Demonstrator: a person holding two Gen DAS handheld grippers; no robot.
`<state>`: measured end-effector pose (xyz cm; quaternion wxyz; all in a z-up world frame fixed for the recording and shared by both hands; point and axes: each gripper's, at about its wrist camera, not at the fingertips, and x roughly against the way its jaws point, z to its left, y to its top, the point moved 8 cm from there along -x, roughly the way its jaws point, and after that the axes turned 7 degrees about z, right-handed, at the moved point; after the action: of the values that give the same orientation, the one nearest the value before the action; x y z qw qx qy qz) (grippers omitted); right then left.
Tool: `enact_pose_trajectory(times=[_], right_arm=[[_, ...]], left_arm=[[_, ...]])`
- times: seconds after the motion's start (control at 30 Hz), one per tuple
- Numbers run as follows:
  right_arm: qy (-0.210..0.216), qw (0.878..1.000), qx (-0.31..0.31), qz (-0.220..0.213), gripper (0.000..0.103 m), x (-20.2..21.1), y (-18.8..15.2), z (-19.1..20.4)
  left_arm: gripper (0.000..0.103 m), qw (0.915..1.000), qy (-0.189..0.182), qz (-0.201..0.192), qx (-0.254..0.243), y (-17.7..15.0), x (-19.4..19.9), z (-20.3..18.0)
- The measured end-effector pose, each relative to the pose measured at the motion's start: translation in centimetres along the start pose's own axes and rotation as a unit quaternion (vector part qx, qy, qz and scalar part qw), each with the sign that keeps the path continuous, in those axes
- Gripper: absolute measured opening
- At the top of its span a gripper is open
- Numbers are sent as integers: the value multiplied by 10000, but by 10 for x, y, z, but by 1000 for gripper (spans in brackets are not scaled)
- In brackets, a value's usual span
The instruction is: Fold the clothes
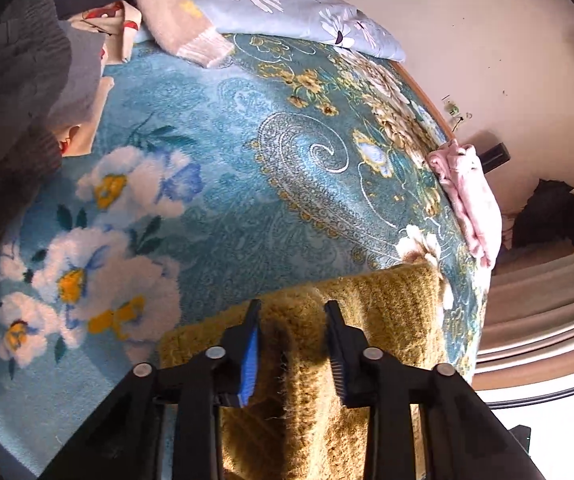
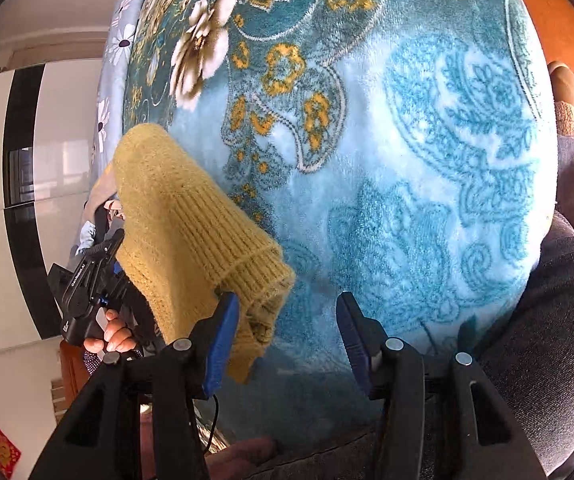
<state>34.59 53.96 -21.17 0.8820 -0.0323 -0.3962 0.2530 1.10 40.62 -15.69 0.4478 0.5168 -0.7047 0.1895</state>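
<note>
Mustard-yellow knit fills the space under the left gripper (image 1: 293, 308): the sweater (image 1: 327, 360) lies beneath and between its two fingers, which stand a moderate gap apart with fabric running between them, though whether the pads (image 1: 250, 364) actually pinch the knit cannot be told from this view. In the right wrist view the same sweater (image 2: 191, 224) hangs up off the blanket (image 2: 427, 152), its ribbed hem (image 2: 255, 276) drooping just beside the right gripper's (image 2: 287, 304) left finger and touching its blue pad (image 2: 223, 344); the right gripper is spread wide and holds nothing, with bare teal plush between its fingers. To its left, the left gripper (image 2: 117, 240) shows from outside, a hand (image 2: 109, 336) wrapped around its handle and the sweater bunched at its tip. To the right gripper's right, a dark sleeve (image 2: 547, 320) lies along the blanket's edge. Ahead of the left gripper the blanket (image 1: 215, 168) spreads out, teal with white and yellow flowers and paisley swirls. Farther ahead and to the right, a folded pink garment (image 1: 469, 196) sits at the blanket's edge. Farthest off, a beige knit (image 1: 175, 20) lies partly over a grey flowered quilt (image 1: 287, 0), with dark clothes (image 1: 15, 92) heaped to the far left.
</note>
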Motion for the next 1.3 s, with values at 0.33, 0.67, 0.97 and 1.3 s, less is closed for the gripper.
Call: enact_pose_trajectory(times=[0.33,0.67,0.97,1.3], right_arm=[[17,9993,360,129,64,-37,-15,37],[-31,9999,10,-160,81,-59,-4,34],[128,9994,-53,-327,81,-62,6,46],[-149,9985,402,-348,33,-41,11,55]], left_arm=[[22,9977,-31,6,674,-19,32,43],[79,9933,-586,227,974,-15,12,57],[80,9884,-777,419,1234,-23,-25,57],[37,9866,-581,142,1516,-34,0,44]])
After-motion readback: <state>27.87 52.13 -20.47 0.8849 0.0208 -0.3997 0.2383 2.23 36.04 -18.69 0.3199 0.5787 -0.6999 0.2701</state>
